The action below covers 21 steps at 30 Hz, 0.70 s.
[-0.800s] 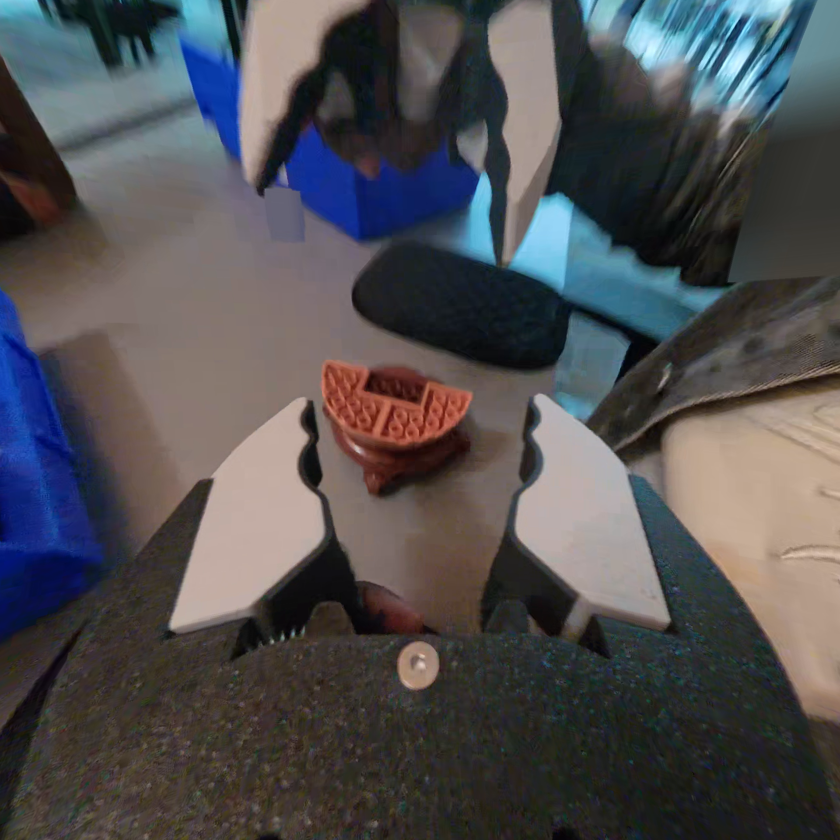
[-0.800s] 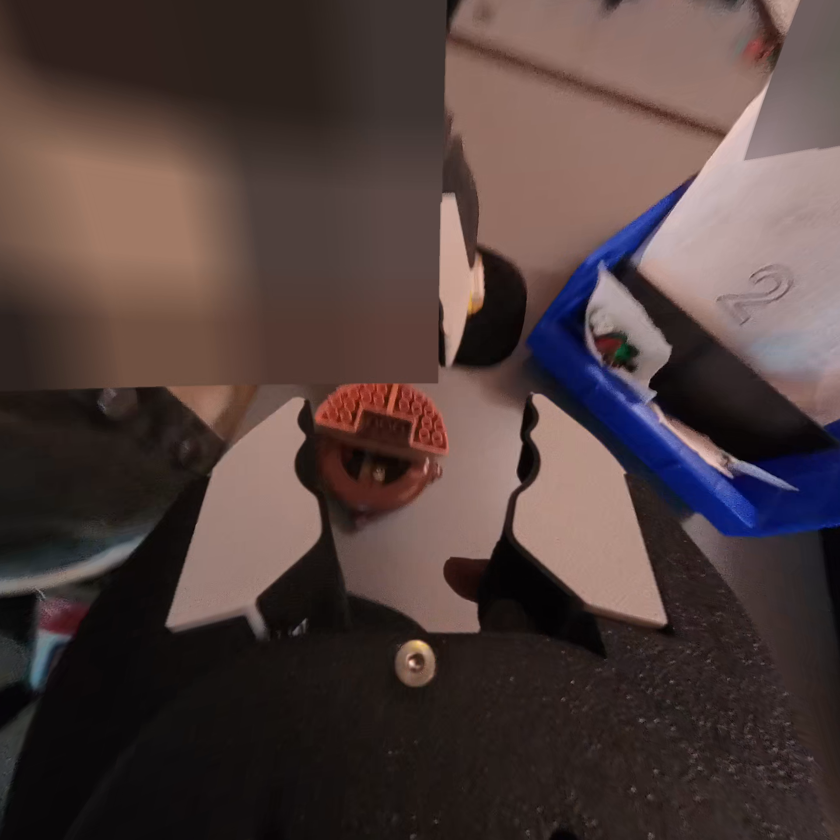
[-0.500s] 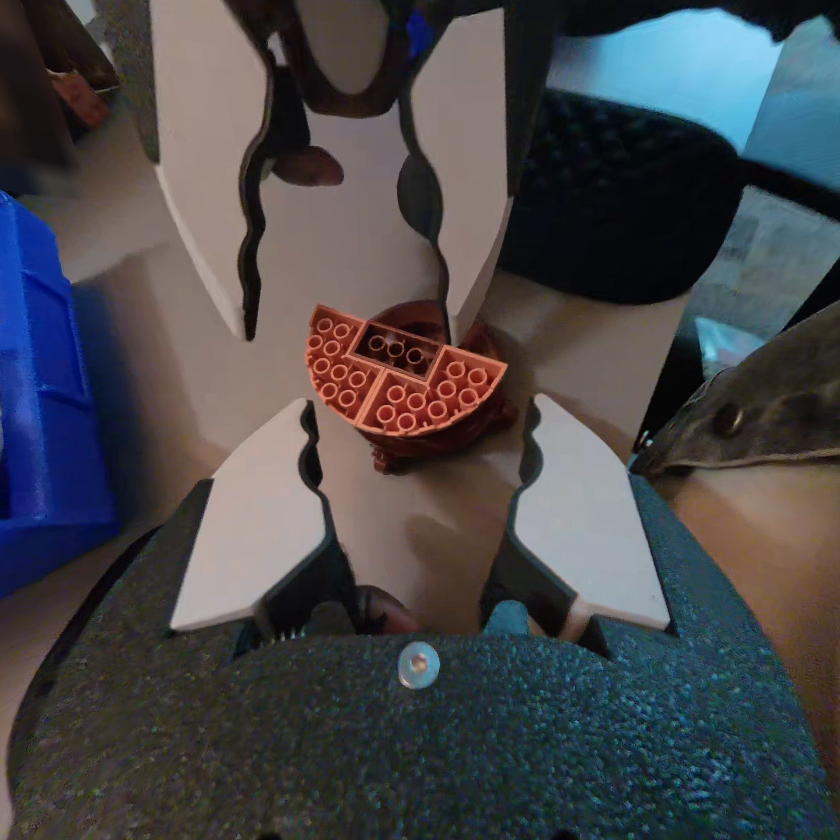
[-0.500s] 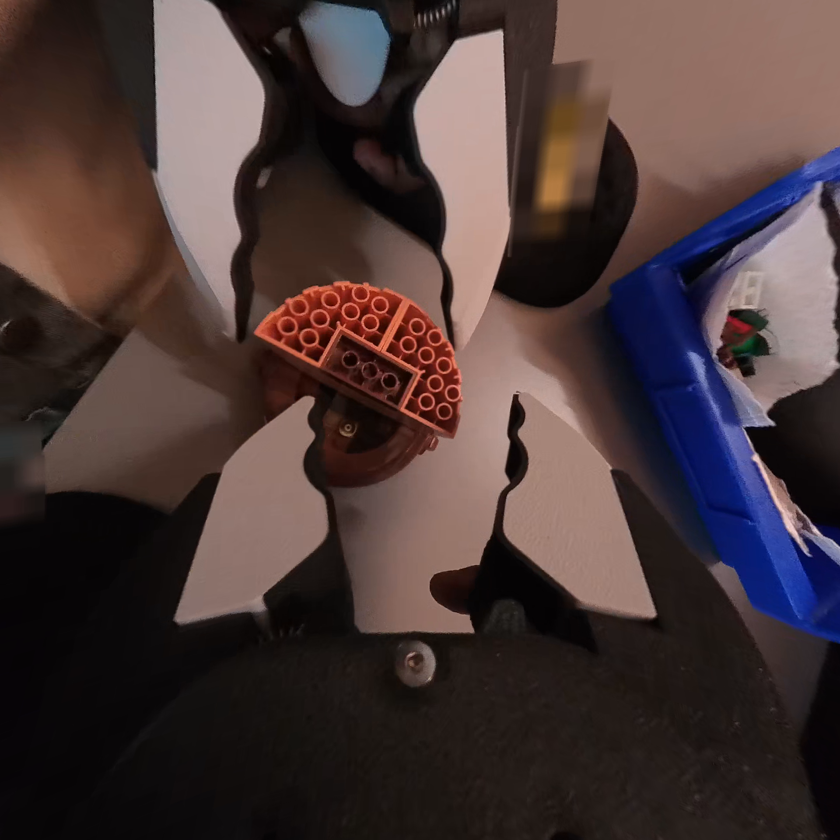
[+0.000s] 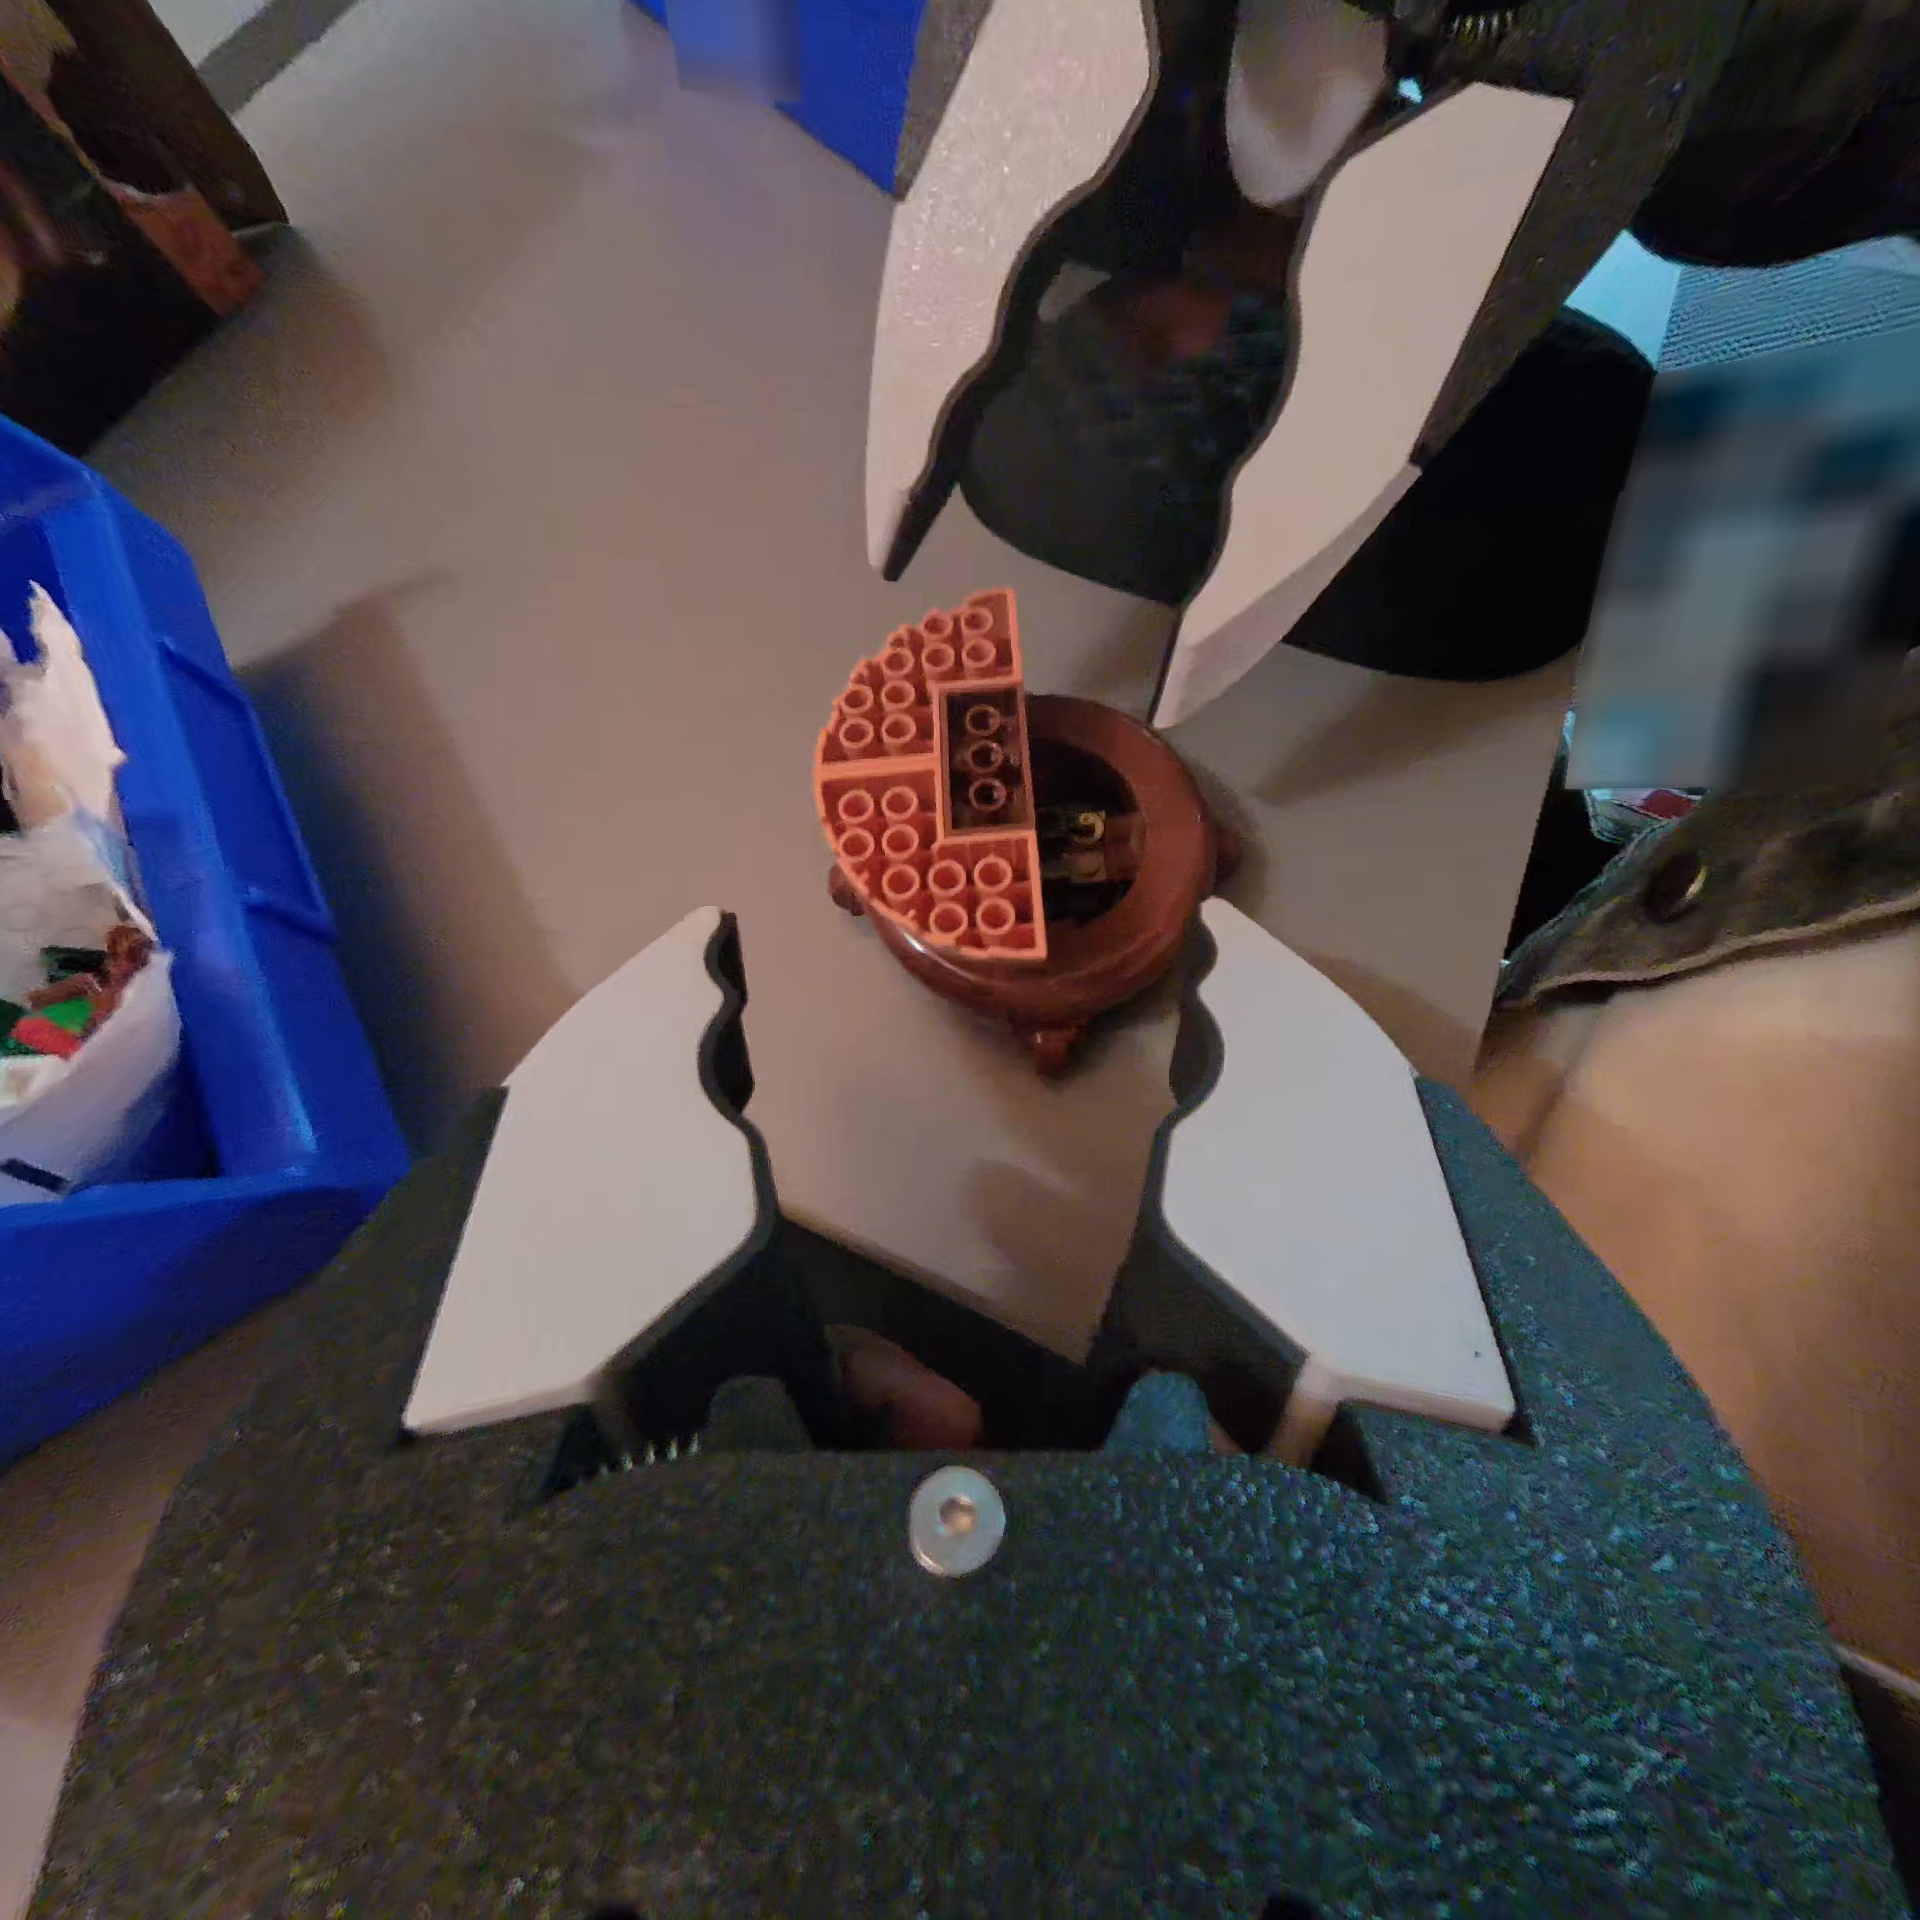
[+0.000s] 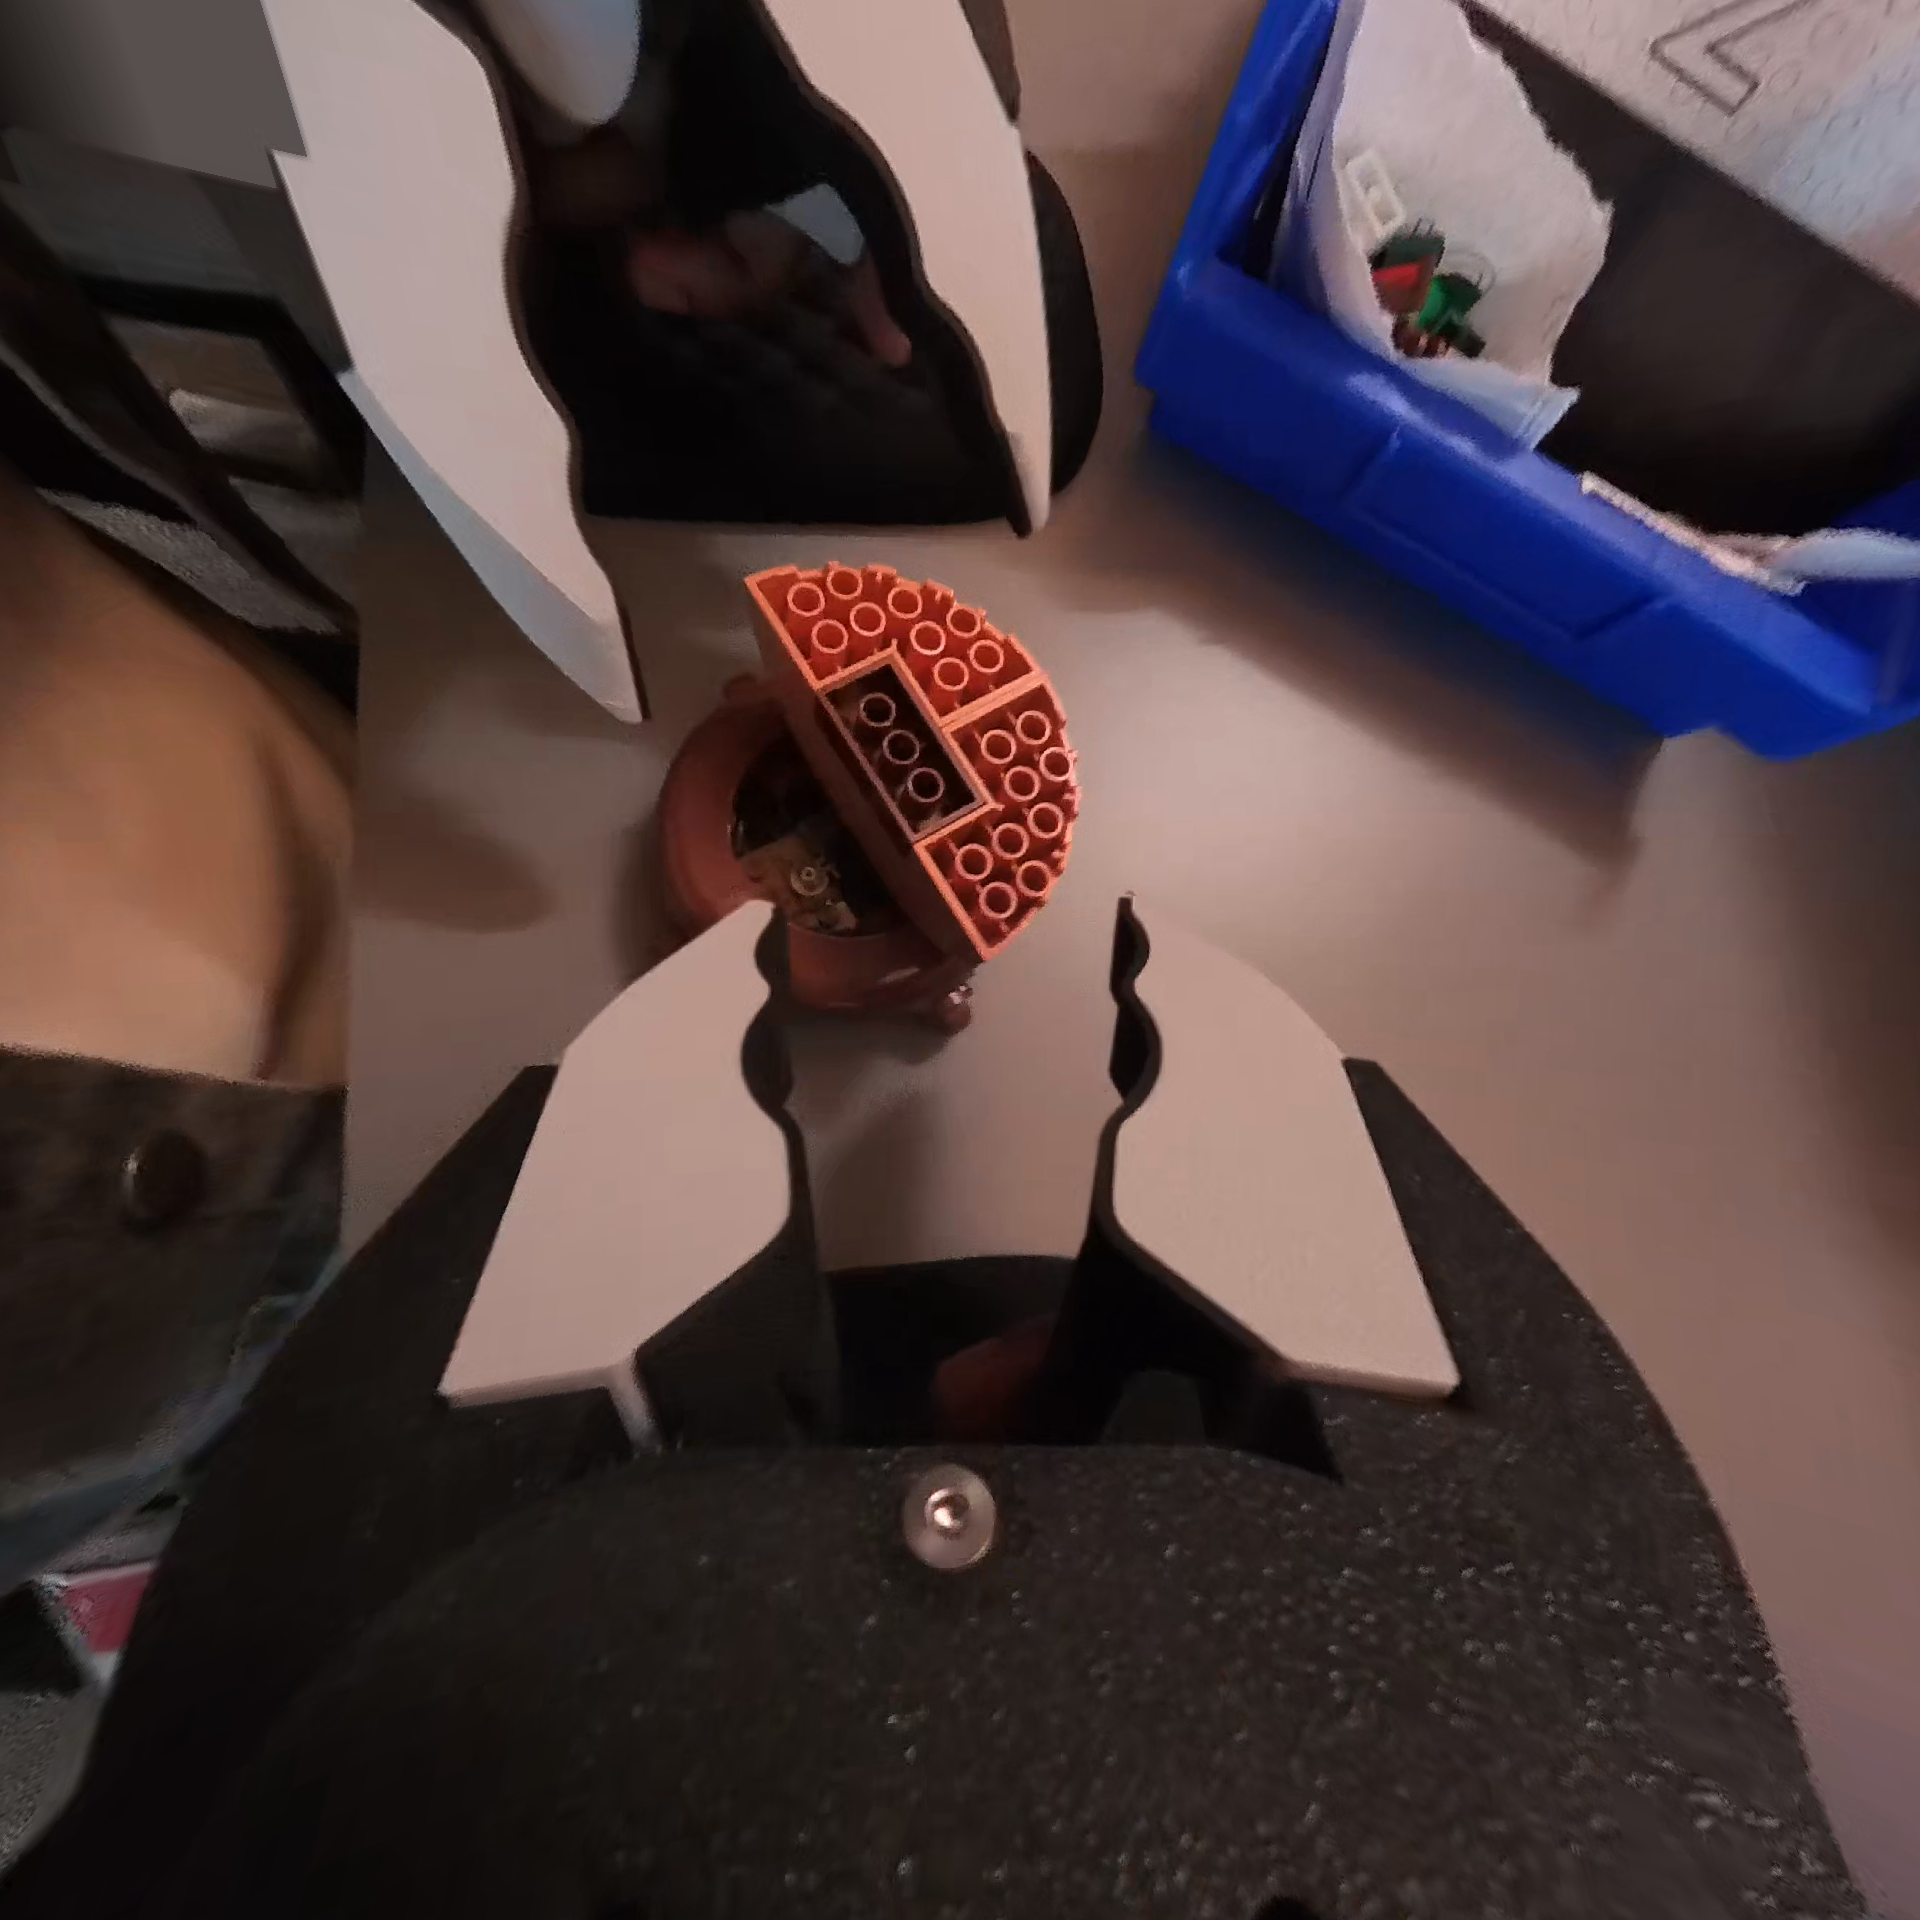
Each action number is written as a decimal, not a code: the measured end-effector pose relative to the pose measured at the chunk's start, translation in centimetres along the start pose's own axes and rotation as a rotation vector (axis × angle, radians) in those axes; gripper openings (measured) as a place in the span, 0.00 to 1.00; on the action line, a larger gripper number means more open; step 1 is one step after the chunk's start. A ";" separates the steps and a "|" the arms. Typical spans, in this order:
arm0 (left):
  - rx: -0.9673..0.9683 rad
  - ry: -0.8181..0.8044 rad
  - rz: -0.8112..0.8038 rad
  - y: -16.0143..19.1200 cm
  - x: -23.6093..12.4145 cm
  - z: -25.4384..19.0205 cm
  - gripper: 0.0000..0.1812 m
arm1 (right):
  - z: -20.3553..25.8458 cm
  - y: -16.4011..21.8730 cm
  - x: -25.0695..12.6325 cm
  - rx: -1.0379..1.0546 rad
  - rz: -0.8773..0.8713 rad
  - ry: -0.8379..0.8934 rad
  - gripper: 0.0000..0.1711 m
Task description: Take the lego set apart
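Note:
The lego set stands on the grey table. It is an orange half-round studded piece (image 5: 904,800), underside up, on a dark brown round pot (image 5: 1122,914). My left gripper (image 5: 961,925) is open and empty, its tips just short of the pot. My right gripper (image 5: 1029,634) reaches in from the far side, open, one tip close to the pot's rim. In the right wrist view the orange piece (image 6: 987,748) tilts over the pot (image 6: 707,821). My right gripper (image 6: 935,914) is open with its left tip at the pot. The left gripper (image 6: 821,613) is open opposite.
A blue bin (image 5: 208,1091) with white paper and small lego bits stands left of the set; it also shows in the right wrist view (image 6: 1455,499). A black chair seat (image 5: 1507,520) lies past the table edge. A person's leg (image 5: 1714,1247) is at the right.
Both grippers have closed in on the lego set from opposite sides and now look down on it more steeply. Both stay open. The set still stands on the table.

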State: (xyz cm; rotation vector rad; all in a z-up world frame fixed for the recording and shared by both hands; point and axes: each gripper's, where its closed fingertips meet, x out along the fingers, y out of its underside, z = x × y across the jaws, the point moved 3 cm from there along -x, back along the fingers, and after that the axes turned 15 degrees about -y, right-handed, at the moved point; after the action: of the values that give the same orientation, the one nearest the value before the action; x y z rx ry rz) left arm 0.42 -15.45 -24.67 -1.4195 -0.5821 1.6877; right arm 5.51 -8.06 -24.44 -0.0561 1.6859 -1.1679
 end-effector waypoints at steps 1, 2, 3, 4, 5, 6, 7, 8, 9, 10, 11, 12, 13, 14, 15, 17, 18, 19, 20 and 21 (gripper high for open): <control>0.038 -0.010 0.007 -0.2 0.3 -0.1 0.43 | -0.1 -0.3 0.0 -0.022 0.008 -0.034 0.35; 0.082 -0.020 0.020 -0.3 0.6 -0.2 0.43 | -0.2 -0.6 0.3 -0.029 0.023 -0.088 0.37; 0.118 -0.029 0.032 -0.3 1.0 -0.3 0.41 | -0.2 -0.9 0.6 -0.041 0.044 -0.137 0.38; 0.140 -0.029 0.036 -0.5 1.3 -0.3 0.39 | -0.3 -1.1 1.0 -0.062 0.073 -0.181 0.41; 0.147 -0.021 0.036 -0.6 1.6 -0.4 0.35 | -0.5 -1.1 1.5 -0.088 0.108 -0.209 0.41; 0.147 -0.017 0.034 -0.8 1.8 -0.3 0.31 | -0.8 -1.2 1.9 -0.118 0.140 -0.227 0.40; 0.148 -0.019 0.032 -0.8 1.9 -0.1 0.28 | -1.0 -1.2 2.2 -0.144 0.162 -0.247 0.39; 0.153 -0.017 0.034 -0.8 2.1 0.0 0.25 | -1.1 -1.3 2.6 -0.159 0.175 -0.274 0.37; 0.156 -0.008 0.034 -0.8 2.1 0.1 0.25 | -1.0 -1.3 2.9 -0.166 0.180 -0.302 0.35; 0.157 0.000 0.029 -0.7 2.2 0.1 0.25 | -1.3 -1.4 3.0 -0.171 0.181 -0.291 0.32; 0.159 0.006 0.021 -0.7 2.2 0.1 0.25 | -1.7 -1.4 3.0 -0.178 0.176 -0.266 0.25; 0.163 0.009 0.009 -0.7 2.2 0.1 0.25 | -1.6 -1.4 3.0 -0.170 0.165 -0.272 0.25; 0.160 0.014 -0.005 -0.7 2.2 0.1 0.25 | -1.6 -1.3 3.0 -0.160 0.149 -0.271 0.25; 0.151 0.024 -0.020 -0.6 2.2 0.1 0.25 | -1.5 -1.3 3.0 -0.153 0.127 -0.270 0.25; 0.141 0.037 -0.037 -0.6 2.2 0.0 0.24 | -1.4 -1.2 2.9 -0.147 0.102 -0.269 0.25; 0.120 0.054 -0.060 -0.5 2.1 0.0 0.24 | -1.3 -1.1 2.9 -0.128 0.035 -0.270 0.25; 0.113 0.058 -0.062 -0.5 2.1 0.0 0.24 | -1.3 -1.0 2.9 -0.117 -0.006 -0.272 0.24; 0.105 0.063 -0.062 -0.5 2.1 0.0 0.23 | -1.2 -0.9 2.9 -0.103 -0.045 -0.276 0.24; 0.097 0.070 -0.063 -0.5 2.1 0.0 0.23 | -1.2 -0.8 2.9 -0.087 -0.082 -0.280 0.24; 0.087 0.077 -0.067 -0.4 2.1 0.0 0.23 | -1.2 -0.7 2.9 -0.074 -0.115 -0.283 0.24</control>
State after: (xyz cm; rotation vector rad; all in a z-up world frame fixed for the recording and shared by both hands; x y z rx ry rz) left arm 0.56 -13.46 -25.54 -1.3816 -0.5014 1.5794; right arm 2.99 -9.21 -25.98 -0.3525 1.4895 -1.1237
